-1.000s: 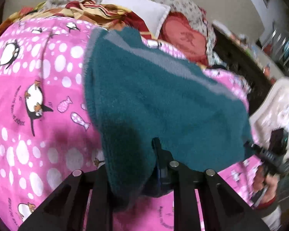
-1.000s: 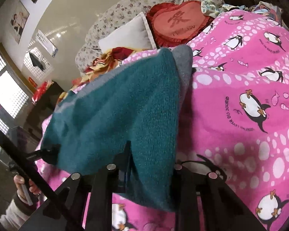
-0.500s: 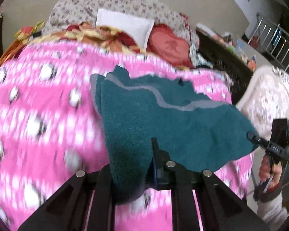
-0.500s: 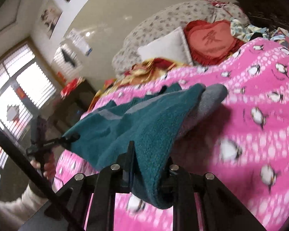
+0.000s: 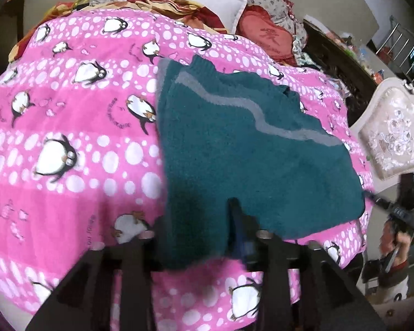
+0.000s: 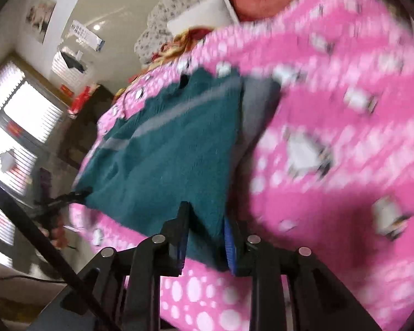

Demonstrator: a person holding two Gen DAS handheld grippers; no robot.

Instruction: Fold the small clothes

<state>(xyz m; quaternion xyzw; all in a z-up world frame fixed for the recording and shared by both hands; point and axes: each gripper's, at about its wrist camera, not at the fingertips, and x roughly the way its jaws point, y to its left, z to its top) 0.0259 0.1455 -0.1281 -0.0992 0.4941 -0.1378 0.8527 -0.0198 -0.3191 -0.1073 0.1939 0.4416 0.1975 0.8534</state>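
- Your left gripper (image 5: 204, 229) is clenched on the near left corner of the teal sweater (image 5: 243, 151).
- The sweater lies spread over the pink penguin blanket (image 5: 69, 127), toward its right edge.
- Your right gripper (image 6: 207, 237) pinches the sweater's near right corner.

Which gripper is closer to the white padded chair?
Right. The right gripper holds the teal sweater beside the white chair; the left gripper holds its other corner, farther away.
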